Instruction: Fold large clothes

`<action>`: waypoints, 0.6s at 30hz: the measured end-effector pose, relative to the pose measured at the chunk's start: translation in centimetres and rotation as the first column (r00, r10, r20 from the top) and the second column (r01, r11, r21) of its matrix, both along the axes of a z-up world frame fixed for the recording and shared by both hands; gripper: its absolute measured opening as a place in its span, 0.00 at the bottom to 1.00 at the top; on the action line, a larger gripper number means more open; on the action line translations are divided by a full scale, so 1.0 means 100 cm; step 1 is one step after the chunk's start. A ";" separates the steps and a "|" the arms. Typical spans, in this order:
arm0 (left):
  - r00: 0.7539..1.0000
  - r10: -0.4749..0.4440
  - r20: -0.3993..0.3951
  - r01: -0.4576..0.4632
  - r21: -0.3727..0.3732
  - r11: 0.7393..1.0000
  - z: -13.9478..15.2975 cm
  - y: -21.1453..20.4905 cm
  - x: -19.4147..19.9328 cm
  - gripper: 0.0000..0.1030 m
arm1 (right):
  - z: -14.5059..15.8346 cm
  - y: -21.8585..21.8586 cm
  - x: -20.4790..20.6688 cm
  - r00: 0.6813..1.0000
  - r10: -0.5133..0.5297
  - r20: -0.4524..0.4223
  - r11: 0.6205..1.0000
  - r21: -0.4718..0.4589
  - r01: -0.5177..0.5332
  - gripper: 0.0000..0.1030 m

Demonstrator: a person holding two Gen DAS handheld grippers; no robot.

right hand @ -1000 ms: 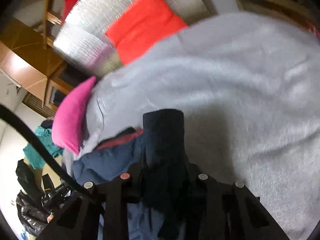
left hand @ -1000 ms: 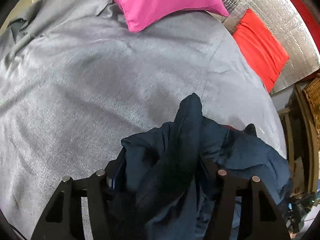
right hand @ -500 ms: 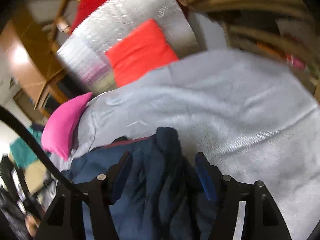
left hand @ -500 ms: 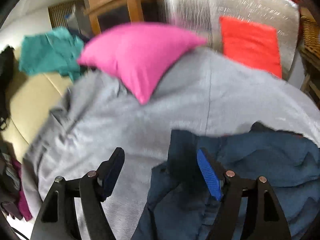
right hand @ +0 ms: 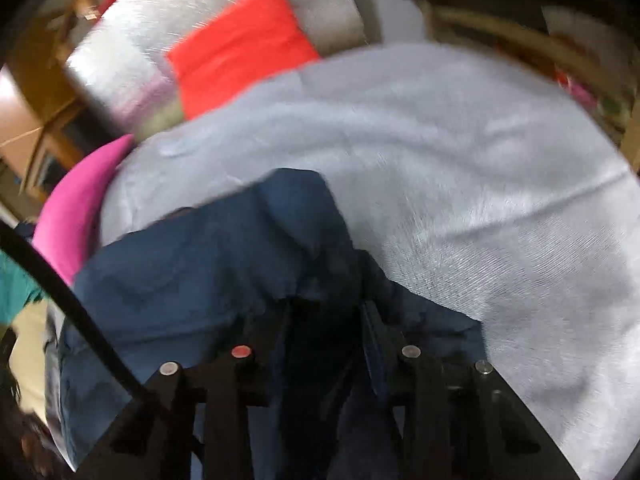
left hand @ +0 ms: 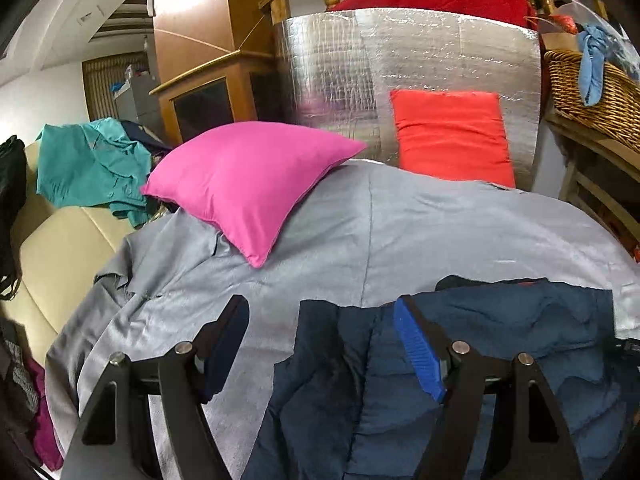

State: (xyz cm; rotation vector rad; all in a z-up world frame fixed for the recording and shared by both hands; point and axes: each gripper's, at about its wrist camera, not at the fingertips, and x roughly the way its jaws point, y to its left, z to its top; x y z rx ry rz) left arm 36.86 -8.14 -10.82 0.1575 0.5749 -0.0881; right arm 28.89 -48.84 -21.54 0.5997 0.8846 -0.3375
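The left tool (left hand: 320,344) stands wide open above the rumpled navy-blue garment (left hand: 500,344). The right tool (right hand: 326,320), its jaws just closing, pinches a fold of that garment (view blurred).

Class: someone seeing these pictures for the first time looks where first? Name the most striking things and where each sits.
The bright pink cushion lies at the far left of the grey cover. An orange-red cushion leans on the silver panel behind. A dark blue garment lies crumpled in the foreground.
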 end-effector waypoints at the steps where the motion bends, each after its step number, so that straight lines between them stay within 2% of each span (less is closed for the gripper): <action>1: 1.000 -0.005 0.007 0.005 -0.004 1.000 0.001 -0.001 -0.001 0.73 | -0.003 -0.003 0.004 1.000 -0.003 -0.003 1.000 0.000 0.003 0.36; 4: 1.000 -0.010 0.018 0.010 -0.007 1.000 0.002 -0.002 -0.001 0.73 | -0.003 -0.001 0.008 1.000 0.008 -0.024 0.999 -0.036 -0.009 0.36; 8: 1.000 -0.013 0.009 0.013 -0.013 1.000 0.001 -0.003 -0.001 0.73 | 0.008 -0.002 -0.002 1.000 0.005 -0.021 1.000 -0.022 -0.005 0.39; 10: 1.000 -0.013 0.006 0.013 -0.006 1.000 -0.001 -0.003 -0.001 0.73 | 0.021 0.000 -0.012 1.000 -0.009 0.023 0.999 -0.037 0.010 0.38; 12: 1.000 -0.011 -0.001 0.011 -0.001 1.000 -0.003 -0.002 0.001 0.74 | 0.039 0.004 -0.027 0.994 -0.020 0.105 0.999 -0.044 0.024 0.40; 15: 0.999 -0.023 -0.046 0.022 -0.015 1.000 -0.011 -0.001 0.007 0.76 | 0.062 0.016 -0.040 0.983 -0.001 0.186 0.998 -0.062 0.013 0.41; 16: 0.994 -0.046 -0.096 0.043 -0.027 0.999 -0.018 -0.002 0.013 0.83 | 0.069 0.021 -0.042 0.978 0.015 0.207 0.997 -0.071 -0.001 0.42; 18: 0.982 -0.058 -0.180 0.052 -0.042 0.998 -0.033 -0.002 0.024 0.83 | 0.071 0.028 -0.036 0.977 0.048 0.209 0.997 -0.069 -0.034 0.45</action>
